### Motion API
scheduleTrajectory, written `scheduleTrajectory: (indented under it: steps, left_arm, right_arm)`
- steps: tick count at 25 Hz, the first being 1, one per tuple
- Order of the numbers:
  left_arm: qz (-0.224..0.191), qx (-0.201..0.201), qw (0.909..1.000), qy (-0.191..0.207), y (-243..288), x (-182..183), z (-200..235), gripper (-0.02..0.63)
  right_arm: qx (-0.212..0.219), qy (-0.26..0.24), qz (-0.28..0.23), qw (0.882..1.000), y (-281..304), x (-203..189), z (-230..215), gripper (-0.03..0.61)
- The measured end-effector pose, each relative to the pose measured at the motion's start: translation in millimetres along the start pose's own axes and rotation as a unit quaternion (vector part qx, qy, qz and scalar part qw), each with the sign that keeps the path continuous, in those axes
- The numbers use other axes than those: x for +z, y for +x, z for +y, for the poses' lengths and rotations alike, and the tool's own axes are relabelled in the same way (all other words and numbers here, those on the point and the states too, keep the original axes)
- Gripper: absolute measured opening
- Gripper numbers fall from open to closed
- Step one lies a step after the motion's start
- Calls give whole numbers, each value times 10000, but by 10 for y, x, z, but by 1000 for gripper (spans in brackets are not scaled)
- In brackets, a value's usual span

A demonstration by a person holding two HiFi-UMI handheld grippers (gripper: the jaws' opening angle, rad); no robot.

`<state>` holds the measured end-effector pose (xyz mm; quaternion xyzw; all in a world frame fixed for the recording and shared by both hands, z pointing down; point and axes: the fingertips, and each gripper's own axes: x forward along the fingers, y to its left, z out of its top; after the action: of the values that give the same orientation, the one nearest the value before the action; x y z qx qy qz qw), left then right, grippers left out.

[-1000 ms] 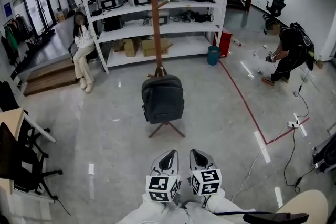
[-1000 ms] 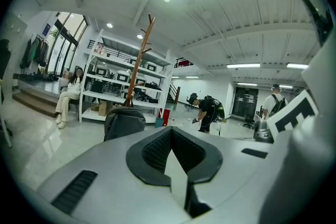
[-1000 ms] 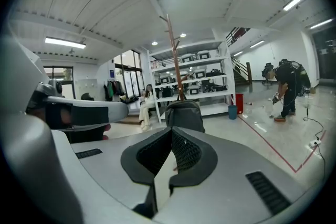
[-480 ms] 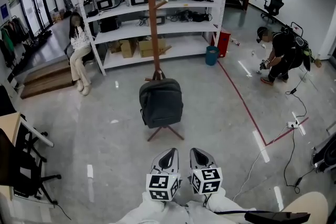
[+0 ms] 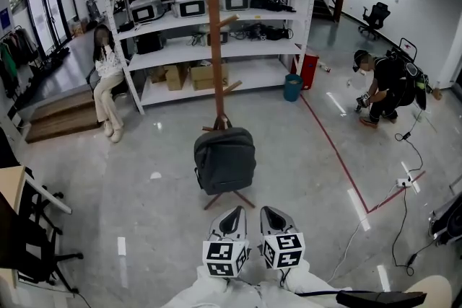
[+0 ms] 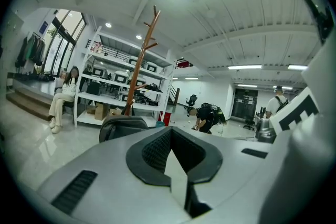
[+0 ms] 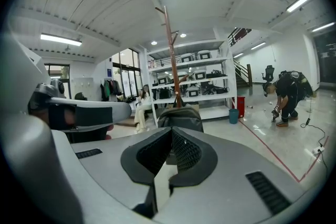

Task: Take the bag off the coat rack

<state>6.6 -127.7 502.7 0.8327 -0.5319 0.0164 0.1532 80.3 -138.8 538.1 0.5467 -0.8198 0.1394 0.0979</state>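
Bag (image 5: 224,160) is the thing to reach, and the approach turns on where it lies: straight ahead of both grippers, well apart from them across open floor (image 5: 144,177).

Nearest, low in the head view, the left gripper (image 5: 229,216) and right gripper (image 5: 275,214) sit side by side and point forward. In each gripper view the jaws are closed together with nothing between them.

From the left gripper view the bag (image 6: 123,124) shows a little left of the jaws. From the right gripper view it (image 7: 180,115) stands almost directly above the jaw line. Neither hand looks clearly nearer.

The bag hangs low on the coat rack (image 5: 214,32), long axis upright, its top loop against the pole just above the splayed feet. The loop is what must come free, so I judge the jaws need to open and arrive at the bag's top edge. A shelving unit (image 5: 289,47) stands beyond.
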Motion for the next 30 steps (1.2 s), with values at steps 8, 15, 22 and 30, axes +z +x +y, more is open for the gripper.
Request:
scheduleTrajectory:
  steps: [8,15,22,30]
  left_arm:
    - [17,13,10000,48,417,189,411,2]
    - [91,-11,9999,50,766,316,748,2]
    - [85,-56,9999,-7,1110,387,1026,2]
    - [132,-170,9997,-79,1335,408,1133,2]
  right_arm:
    - [23,9,-9,10000,593,198,22,12]
    - [-8,50,14,10000,1069,346,3,12]
    - [-77,30,62,9999,1443,422,-56,11]
    - [-167,5,180,9997,1657,482,-123,11]
